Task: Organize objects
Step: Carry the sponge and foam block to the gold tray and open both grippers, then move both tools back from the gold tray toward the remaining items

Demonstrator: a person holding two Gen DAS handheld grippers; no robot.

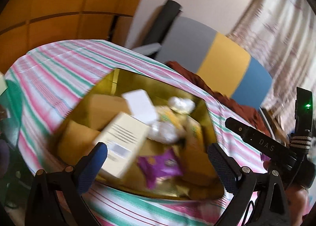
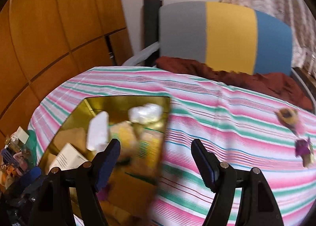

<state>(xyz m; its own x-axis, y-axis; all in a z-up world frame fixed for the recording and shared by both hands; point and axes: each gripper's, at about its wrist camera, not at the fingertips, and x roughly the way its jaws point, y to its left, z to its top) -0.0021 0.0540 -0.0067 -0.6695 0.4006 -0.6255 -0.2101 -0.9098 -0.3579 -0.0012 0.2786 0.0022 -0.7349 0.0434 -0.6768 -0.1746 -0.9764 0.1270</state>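
Hovering: both my grippers hung over the gold tray (image 1: 118,80) on the striped cloth (image 1: 59,68); frames blurred, so small detail was unsure.
L gripper: left gripper (image 1: 158,158) stood spread wide, nothing pinched; cream box (image 1: 122,143) lay just past its left pad, touching or not I couldn't tell.
R gripper: right gripper (image 2: 156,158) was spread too, jaws empty, straddling the tray's right edge w/ cloth beneath.
Tray contents: cream box w/ printed label, white box (image 1: 141,105), brown cartons (image 1: 104,107), purple wrapper (image 1: 162,164), crumpled white plastic (image 1: 181,103), yellowish packs mid-tray.
Left out: two small items (image 2: 290,119) lay on the cloth, well apart from the tray, toward the right in the right wrist view; prob. next to go in.
Step tip: I judged the R side should swing over to those strays, come down square, close on one at a time, then drop it in a free tray corner.
Risk: tray looked crowded; stacking on the tilted cream box could tip things.
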